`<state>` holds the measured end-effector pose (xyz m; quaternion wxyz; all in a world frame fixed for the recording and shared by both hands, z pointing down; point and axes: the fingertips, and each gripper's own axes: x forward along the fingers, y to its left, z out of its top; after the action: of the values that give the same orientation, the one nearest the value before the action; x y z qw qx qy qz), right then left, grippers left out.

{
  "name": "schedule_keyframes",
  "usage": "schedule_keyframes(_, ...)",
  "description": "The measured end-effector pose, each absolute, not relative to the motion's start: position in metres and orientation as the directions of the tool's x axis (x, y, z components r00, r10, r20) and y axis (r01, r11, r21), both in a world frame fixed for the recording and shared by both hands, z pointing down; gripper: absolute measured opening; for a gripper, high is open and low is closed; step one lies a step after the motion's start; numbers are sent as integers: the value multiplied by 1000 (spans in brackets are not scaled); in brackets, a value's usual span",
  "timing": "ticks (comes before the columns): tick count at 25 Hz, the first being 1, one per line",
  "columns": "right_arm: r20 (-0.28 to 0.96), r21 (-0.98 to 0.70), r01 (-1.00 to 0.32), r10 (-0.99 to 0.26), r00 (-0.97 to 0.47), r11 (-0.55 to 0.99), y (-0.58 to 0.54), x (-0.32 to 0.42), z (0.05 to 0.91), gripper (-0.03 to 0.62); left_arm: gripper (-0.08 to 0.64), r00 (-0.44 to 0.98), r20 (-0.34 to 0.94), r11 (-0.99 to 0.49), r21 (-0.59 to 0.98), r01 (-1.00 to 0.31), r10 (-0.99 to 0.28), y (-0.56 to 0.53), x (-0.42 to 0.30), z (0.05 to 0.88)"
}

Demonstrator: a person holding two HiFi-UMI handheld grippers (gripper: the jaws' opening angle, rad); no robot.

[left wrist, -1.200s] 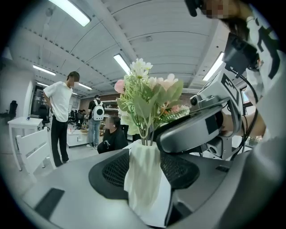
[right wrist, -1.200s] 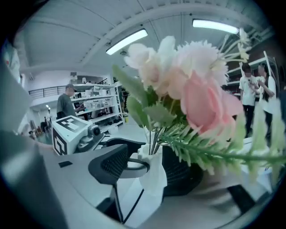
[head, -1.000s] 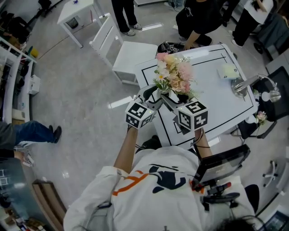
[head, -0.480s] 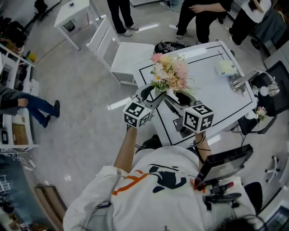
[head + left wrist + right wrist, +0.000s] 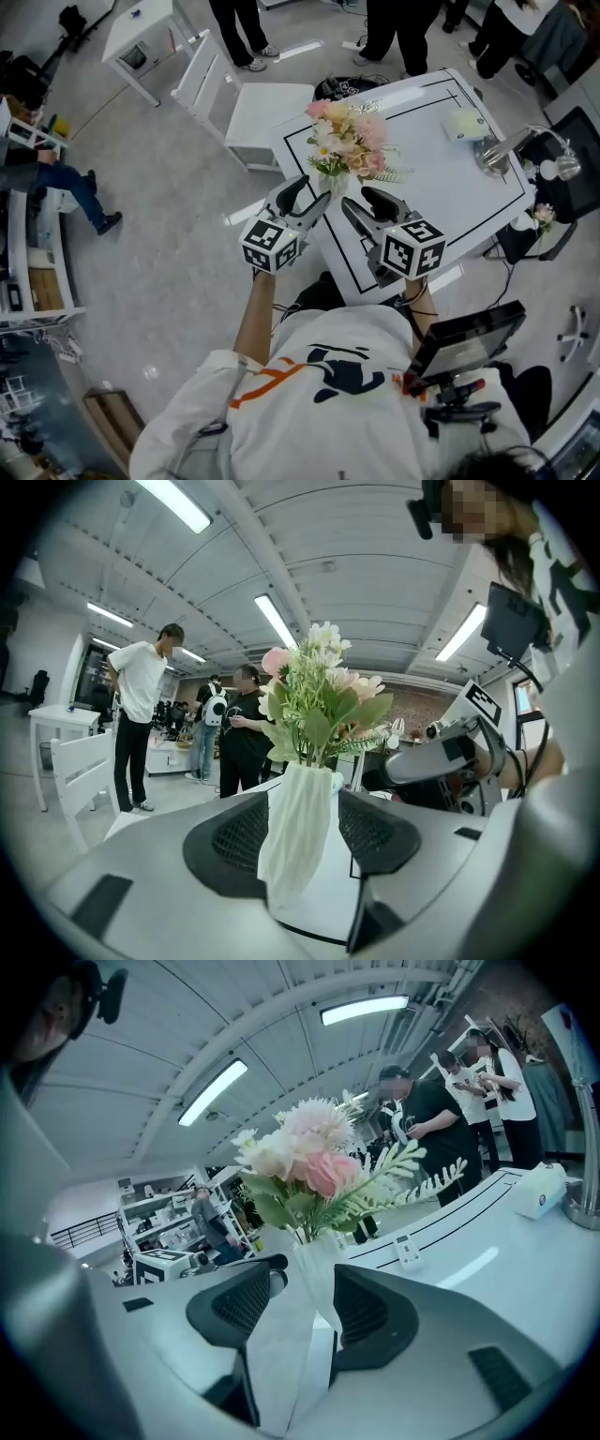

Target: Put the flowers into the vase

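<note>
The left gripper has just opened its jaws wider, off the vase. The right gripper is open too. Both have drawn back since earlier. The vase stands free on the table, holding the flowers, with a white chair beyond.

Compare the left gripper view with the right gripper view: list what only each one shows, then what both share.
Only the left gripper view: the right gripper, a white chair and a person in a white shirt. Only the right gripper view: a small white box, a remote-like device on the table, and shelves. Both: the white vase of flowers, seen ahead between open jaws that do not touch it; the left gripper's jaws have just been opening wider.
</note>
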<state>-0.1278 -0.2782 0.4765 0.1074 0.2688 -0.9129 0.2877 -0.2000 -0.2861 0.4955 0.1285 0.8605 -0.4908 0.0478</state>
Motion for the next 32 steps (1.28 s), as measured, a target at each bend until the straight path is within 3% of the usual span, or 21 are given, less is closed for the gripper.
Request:
schedule_keyframes(6, 349, -481, -594, -480, -805, 645, -263, -115, 482, 127, 237, 537, 233, -512, 163, -844, -811, -261, -194, 498)
schedule_keyframes(9, 353, -471, -616, -504, -788, 632, -258, -109, 482, 84, 198, 546, 241, -525, 150, -838, -803, -252, -187, 500)
schedule_keyframes(20, 314, -477, -613, -529, -788, 630, -222, -72, 473, 49, 29, 527, 201, -496, 185, -848, -826, -213, -146, 494)
schedule_keyframes(32, 289, -470, -594, -522, -803, 653, -111, -15, 469, 32, 12, 509, 230, -474, 192, -859, -829, -93, -74, 495)
